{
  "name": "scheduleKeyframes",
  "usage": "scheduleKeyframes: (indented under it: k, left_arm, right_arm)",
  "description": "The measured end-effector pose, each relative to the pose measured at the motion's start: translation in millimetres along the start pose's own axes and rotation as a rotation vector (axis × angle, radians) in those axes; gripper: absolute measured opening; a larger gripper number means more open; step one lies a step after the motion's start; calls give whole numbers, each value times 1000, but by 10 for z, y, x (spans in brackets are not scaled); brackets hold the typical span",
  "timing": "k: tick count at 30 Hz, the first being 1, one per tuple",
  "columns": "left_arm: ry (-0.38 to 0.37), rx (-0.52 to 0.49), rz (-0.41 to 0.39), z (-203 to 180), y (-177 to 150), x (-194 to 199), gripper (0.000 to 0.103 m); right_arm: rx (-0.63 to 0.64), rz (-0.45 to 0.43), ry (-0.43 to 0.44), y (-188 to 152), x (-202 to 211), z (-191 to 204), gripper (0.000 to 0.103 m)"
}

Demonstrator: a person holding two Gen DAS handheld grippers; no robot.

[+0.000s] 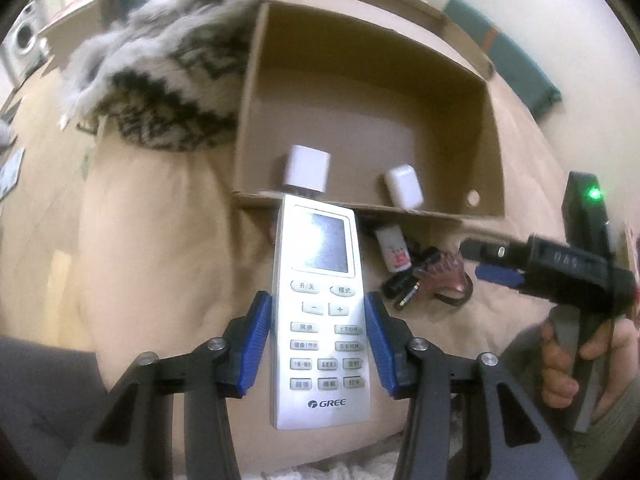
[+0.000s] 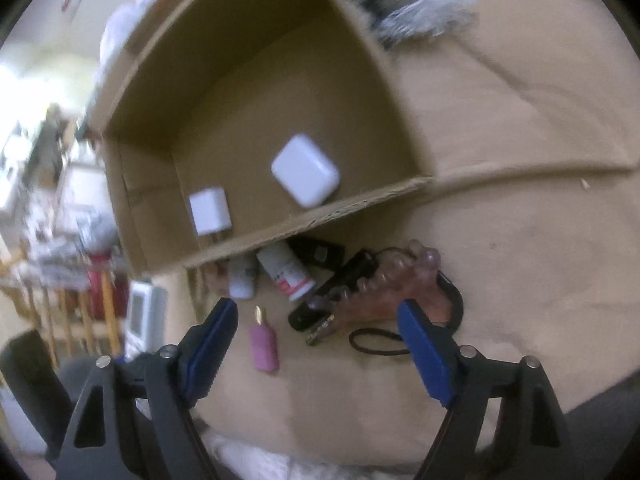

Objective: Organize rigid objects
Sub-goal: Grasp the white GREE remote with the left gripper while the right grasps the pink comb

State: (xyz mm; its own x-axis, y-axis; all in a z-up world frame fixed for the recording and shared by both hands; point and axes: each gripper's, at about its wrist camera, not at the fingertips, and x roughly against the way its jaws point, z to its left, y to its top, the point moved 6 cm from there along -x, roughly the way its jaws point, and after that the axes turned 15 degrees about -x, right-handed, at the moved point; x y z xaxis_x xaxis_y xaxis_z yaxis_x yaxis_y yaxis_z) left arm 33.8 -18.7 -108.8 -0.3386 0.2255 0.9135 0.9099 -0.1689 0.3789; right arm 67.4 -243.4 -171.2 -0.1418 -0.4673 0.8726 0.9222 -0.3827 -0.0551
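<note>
My left gripper [image 1: 318, 340] pinches one white remote [image 1: 320, 320] between its two blue fingers [image 1: 256, 344], its top just short of the cardboard box [image 1: 494, 152]. My right gripper [image 2: 318, 344] has its fingers spread, holding nothing, over the tan cloth. Box contents: two items, one charger cube [image 2: 210, 210] and one earbud case [image 2: 306, 170]. In front of the box: one pink bottle [image 2: 264, 346], one hair claw [image 2: 394, 284].

The remote [image 1: 320, 312] is hiding part of the charger [image 1: 307, 171] beyond the left gripper [image 1: 318, 340]. Ahead of the right gripper [image 2: 316, 344], the box wall [image 2: 312, 216] is covering the bottle [image 2: 285, 272] top; the far-left clutter is blurring.
</note>
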Motion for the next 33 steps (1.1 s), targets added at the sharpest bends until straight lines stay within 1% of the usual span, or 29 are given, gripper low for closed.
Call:
scheduleKeyframes:
  k: [2, 3, 5, 9, 11, 12, 14, 16, 17, 18, 20, 21, 22, 24, 27, 33]
  left_arm:
    - [19, 18, -14, 49, 13, 8, 43]
    - [22, 23, -17, 60, 20, 4, 43]
    - [9, 41, -14, 71, 27, -6, 43]
    - [12, 42, -1, 76, 14, -32, 43]
    - [14, 43, 1, 71, 14, -37, 43]
    - [15, 44, 1, 73, 16, -37, 43]
    - [14, 47, 2, 68, 17, -41, 43]
    - [14, 45, 5, 71, 11, -50, 43]
    - [15, 44, 6, 69, 13, -55, 43]
    - [15, 45, 8, 68, 15, -62, 43]
    - [16, 47, 13, 68, 15, -78, 43]
    - [16, 47, 15, 69, 13, -86, 43]
    - [18, 46, 15, 70, 11, -91, 43]
    - [21, 42, 14, 73, 8, -95, 43]
    - [29, 35, 14, 79, -2, -98, 43]
    - [38, 36, 16, 105, -8, -106, 43]
  right_arm:
    - [47, 39, -81, 22, -105, 15, 88]
    - [66, 39, -122, 38, -135, 15, 88]
    - [109, 48, -205, 56, -214, 9, 88]
    - [160, 89, -310, 40, -388, -42, 88]
    - [199, 84, -376, 30, -462, -48, 88]
    - [214, 83, -394, 26, -498, -43, 88]
    - [232, 90, -408, 14, -569, -19, 89]
    - [243, 96, -410, 6, -626, -4, 98]
    - [250, 101, -414, -1, -663, -4, 99]
    - [269, 101, -427, -12, -703, -7, 103]
    - [320, 83, -466, -8, -764, 7, 103]
    - [326, 67, -464, -1, -782, 18, 103]
    - [324, 67, -478, -7, -816, 0, 101]
    - [362, 44, -502, -43, -821, 47, 99]
    - [360, 42, -463, -64, -763, 103, 99]
    - [321, 37, -313, -153, -505, 281, 99]
